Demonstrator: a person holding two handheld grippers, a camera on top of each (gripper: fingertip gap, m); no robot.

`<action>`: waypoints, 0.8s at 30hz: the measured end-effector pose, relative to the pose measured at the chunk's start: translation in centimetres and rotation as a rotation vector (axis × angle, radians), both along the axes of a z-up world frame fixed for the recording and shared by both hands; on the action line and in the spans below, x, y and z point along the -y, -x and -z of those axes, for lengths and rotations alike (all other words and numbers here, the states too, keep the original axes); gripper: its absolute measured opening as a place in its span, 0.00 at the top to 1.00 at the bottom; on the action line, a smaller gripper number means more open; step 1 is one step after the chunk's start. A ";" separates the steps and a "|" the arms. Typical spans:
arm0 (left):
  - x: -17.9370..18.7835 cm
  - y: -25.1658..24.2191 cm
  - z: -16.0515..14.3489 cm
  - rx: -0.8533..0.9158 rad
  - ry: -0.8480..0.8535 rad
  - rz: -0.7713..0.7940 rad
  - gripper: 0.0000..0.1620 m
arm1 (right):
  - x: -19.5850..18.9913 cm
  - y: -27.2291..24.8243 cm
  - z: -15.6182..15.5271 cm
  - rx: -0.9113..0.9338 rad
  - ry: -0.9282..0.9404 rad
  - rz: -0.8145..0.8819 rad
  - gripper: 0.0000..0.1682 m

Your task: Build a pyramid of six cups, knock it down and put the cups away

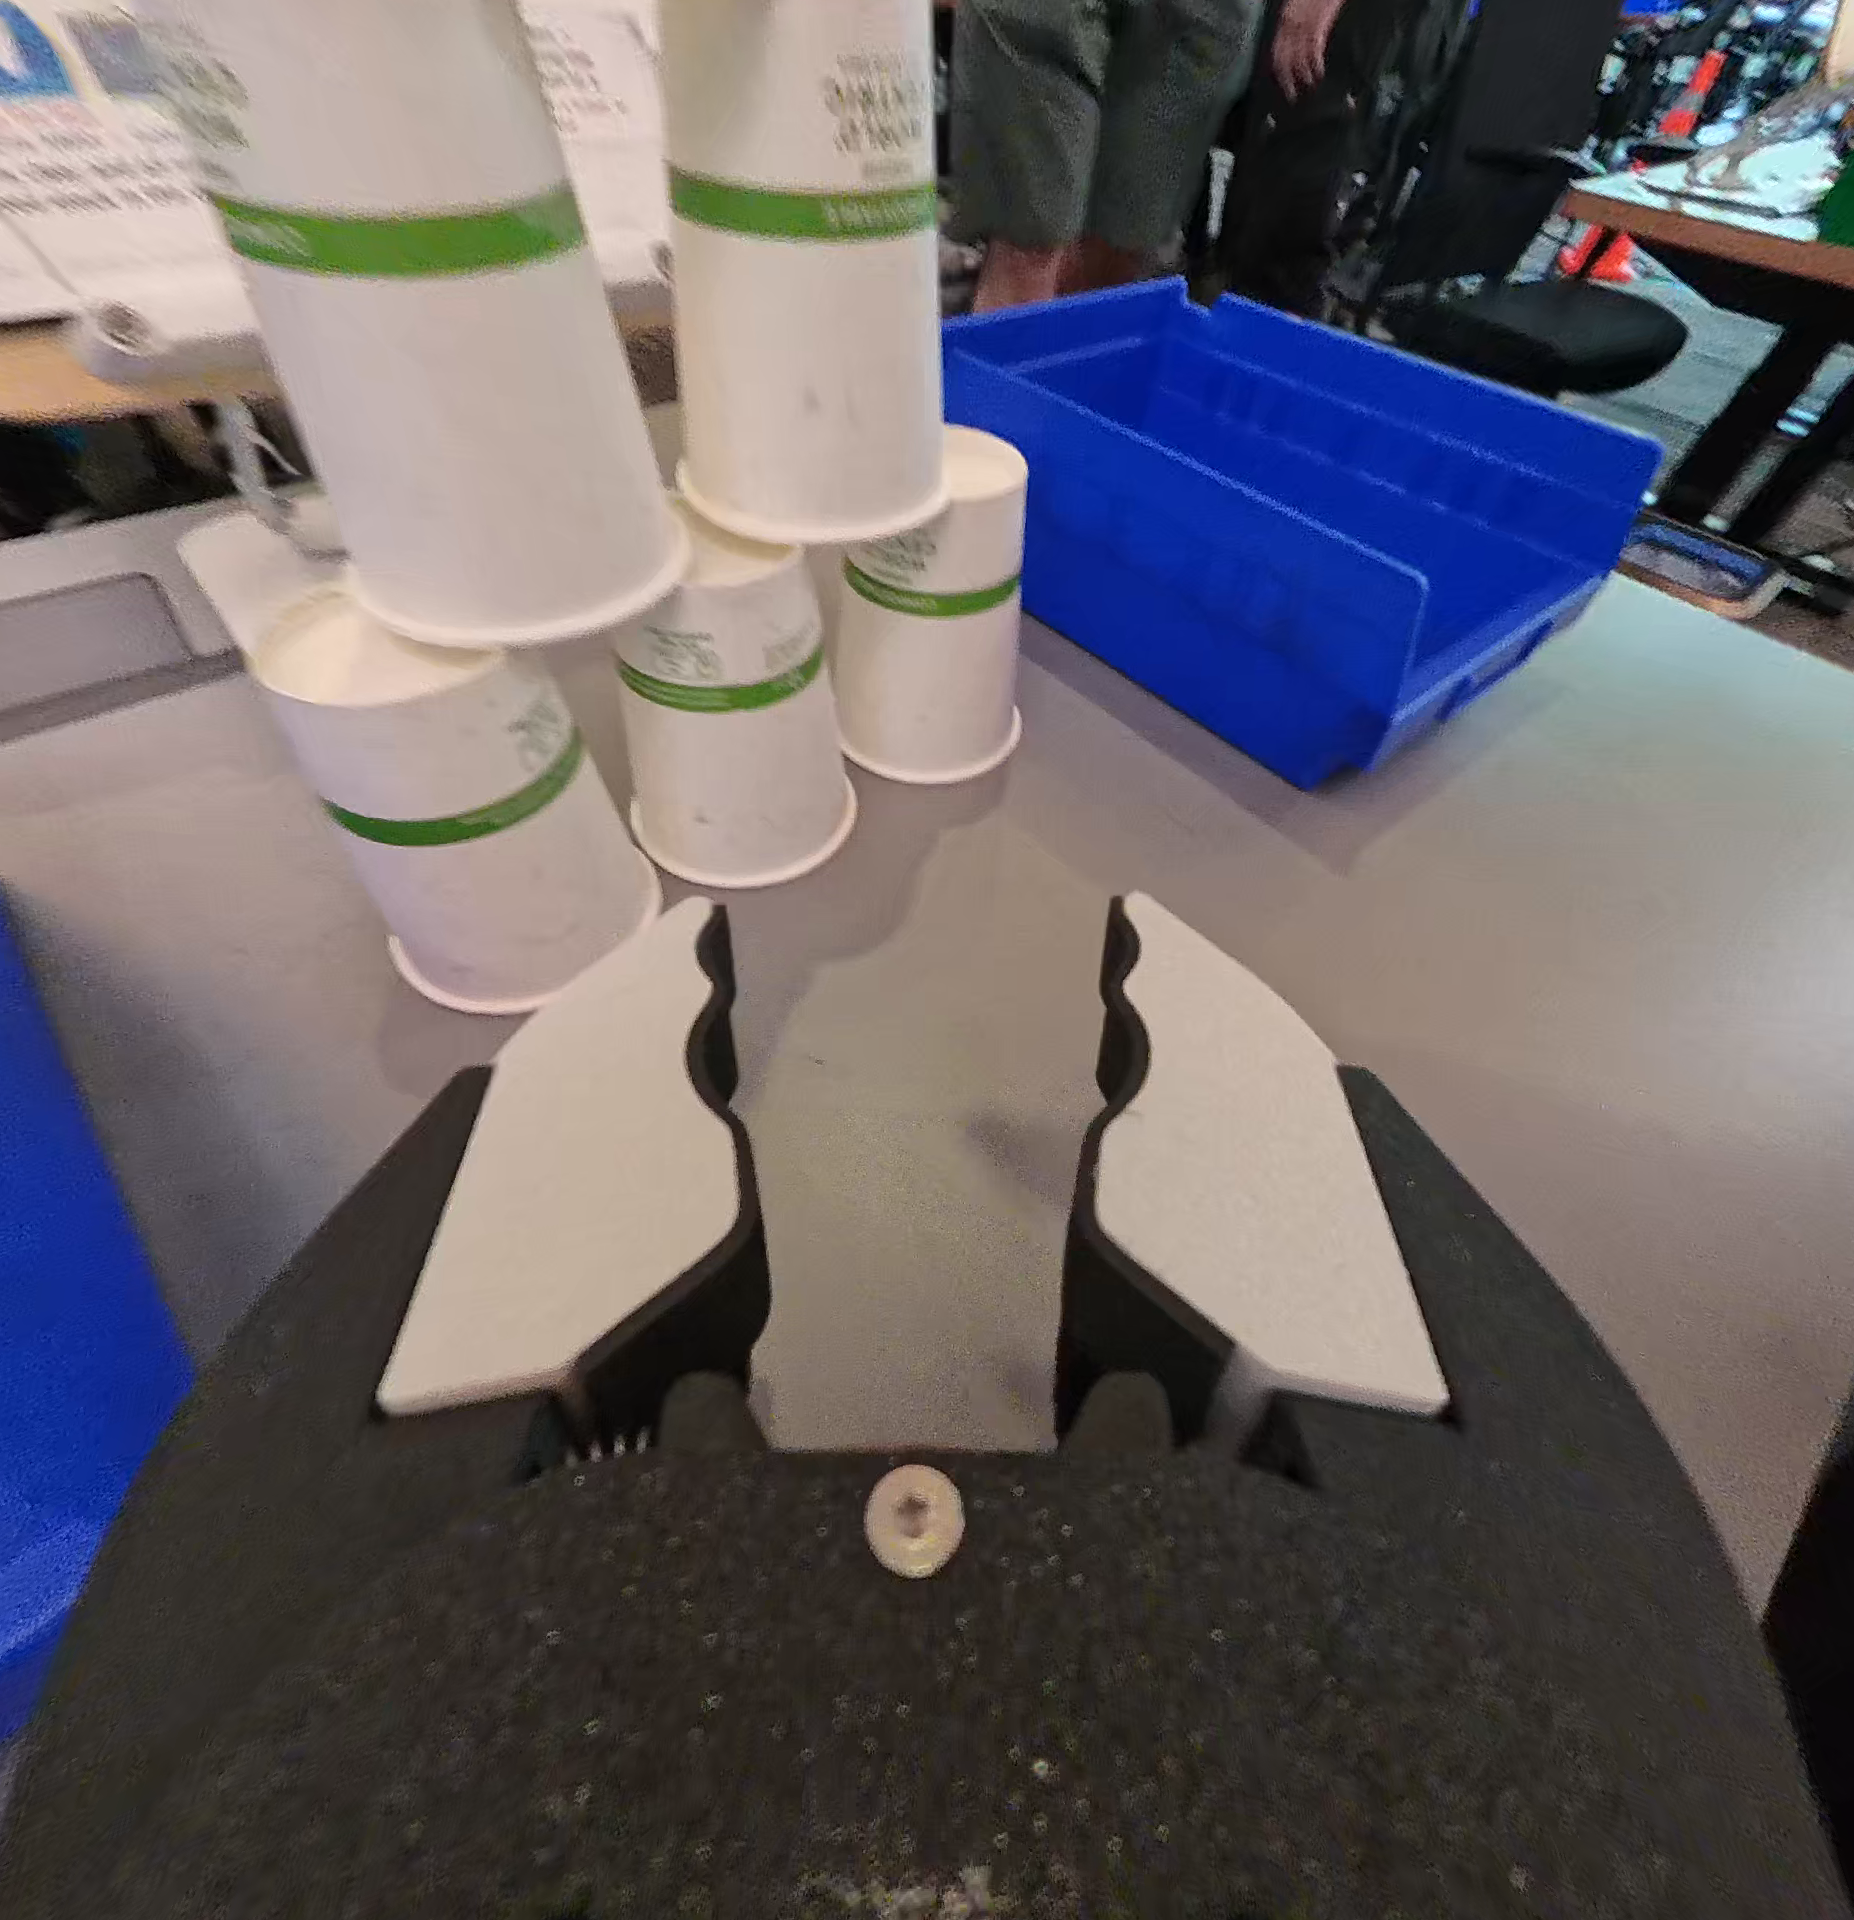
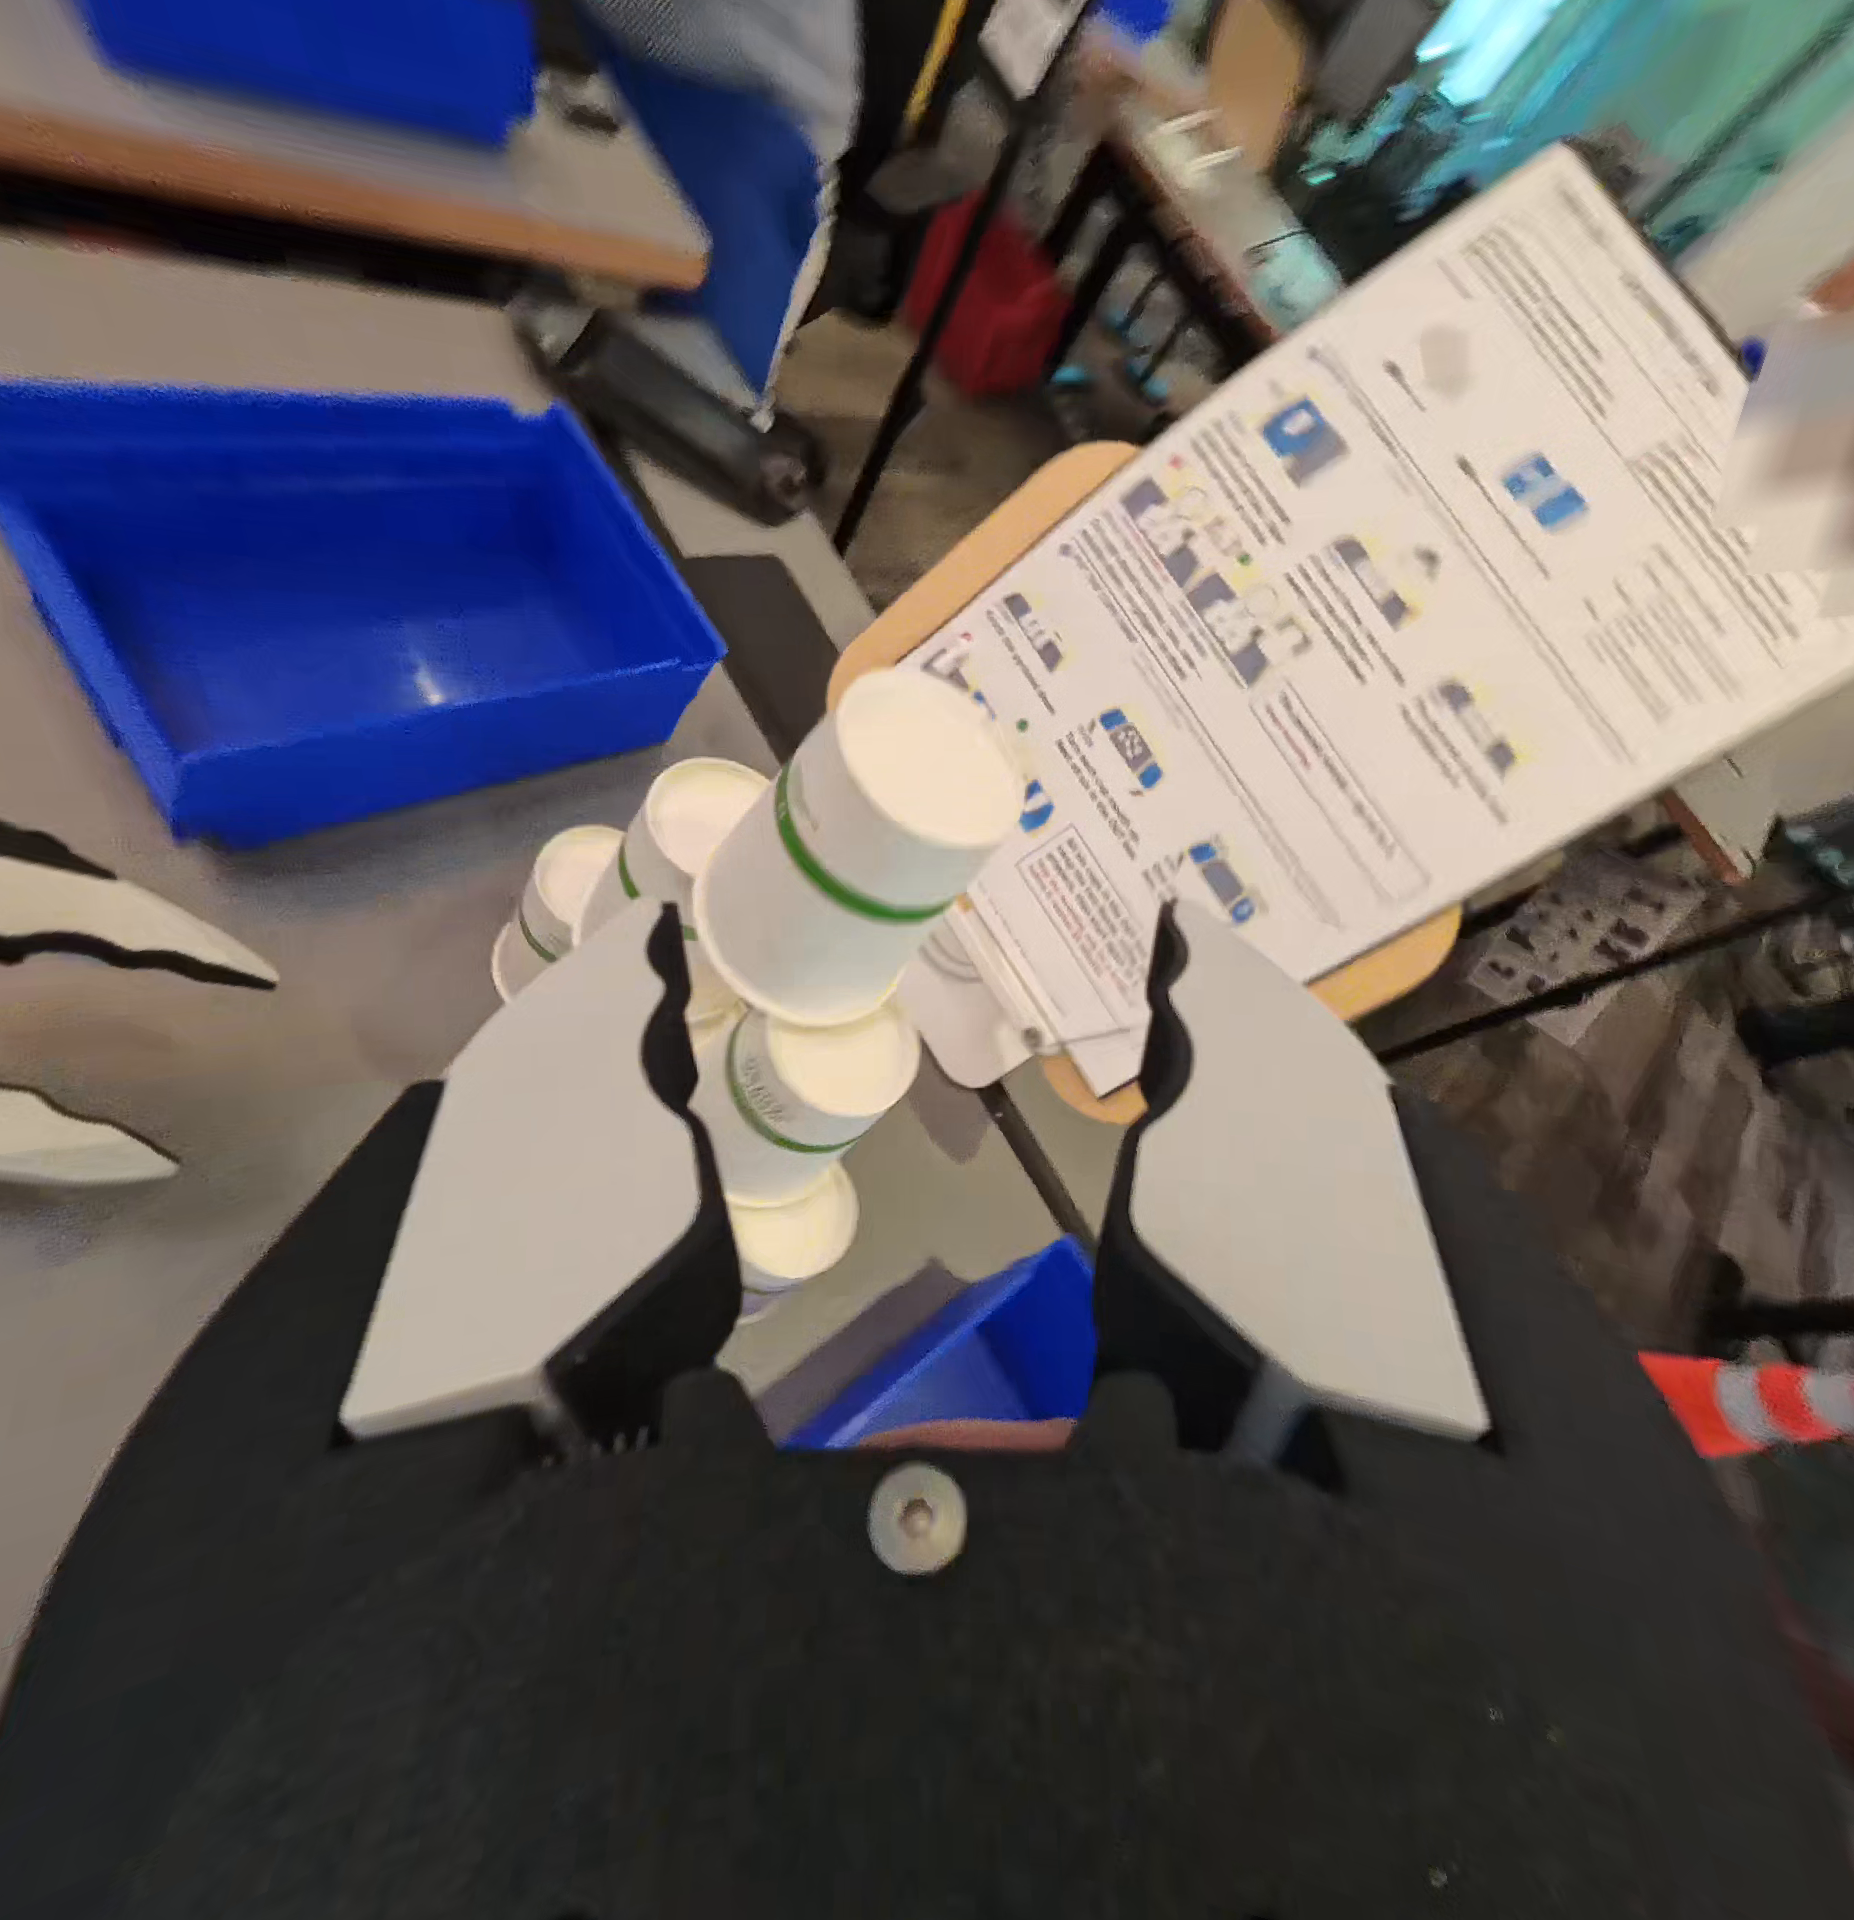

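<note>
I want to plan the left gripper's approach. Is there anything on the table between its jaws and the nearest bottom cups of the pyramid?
Nothing visible. The left gripper has its jaws open and empty, and only bare grey table lies between them and the nearest bottom cups. The blue bin sits off to the right, out of that path.

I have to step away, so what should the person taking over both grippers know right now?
Left gripper: open, empty, low over the grey table, just in front of the stack.
Right gripper: open, empty, above the stack, looking down on it.
White paper cups with green bands: upside down, three in the bottom row, two on the second tier; the top cup shows only in the right wrist view.
Blue plastic bin: empty, beside the stack.
Done: the pyramid looks built.
Left: knock it down, then put the cups away.
</note>
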State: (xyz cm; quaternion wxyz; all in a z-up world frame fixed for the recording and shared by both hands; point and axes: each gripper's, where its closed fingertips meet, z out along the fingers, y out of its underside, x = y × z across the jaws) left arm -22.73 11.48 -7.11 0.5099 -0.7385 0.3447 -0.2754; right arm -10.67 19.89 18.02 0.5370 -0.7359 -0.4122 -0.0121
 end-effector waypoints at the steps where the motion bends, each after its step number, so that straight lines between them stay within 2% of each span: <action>1: -0.2 0.4 -0.5 0.005 -0.018 -0.025 0.59 | 1.2 -0.5 1.6 -0.055 -0.010 0.024 0.50; 5: 0.0 1.5 -0.9 -0.010 -0.034 -0.100 0.58 | 6.0 -0.6 9.7 -0.221 0.016 0.074 0.47; 8: 0.8 1.8 -0.1 -0.016 -0.004 -0.116 0.58 | 8.9 -0.1 15.2 -0.303 0.012 0.109 0.49; 11: 1.4 2.2 1.1 -0.031 0.017 -0.129 0.58 | 11.5 1.0 20.7 -0.443 0.099 0.114 0.51; 16: 1.9 2.8 3.3 -0.038 0.051 -0.140 0.58 | 14.3 0.3 27.8 -0.456 0.107 0.167 0.53; 18: 1.8 3.1 4.3 -0.057 0.058 -0.139 0.59 | 14.8 -0.4 28.6 -0.447 0.092 0.193 0.52; 21: 1.7 3.0 5.0 -0.054 0.091 -0.124 0.59 | 14.9 -0.1 27.2 -0.502 0.083 0.165 0.53; 24: 1.8 2.8 5.5 -0.064 0.102 -0.111 0.59 | 14.8 -0.4 26.8 -0.465 0.035 0.161 0.55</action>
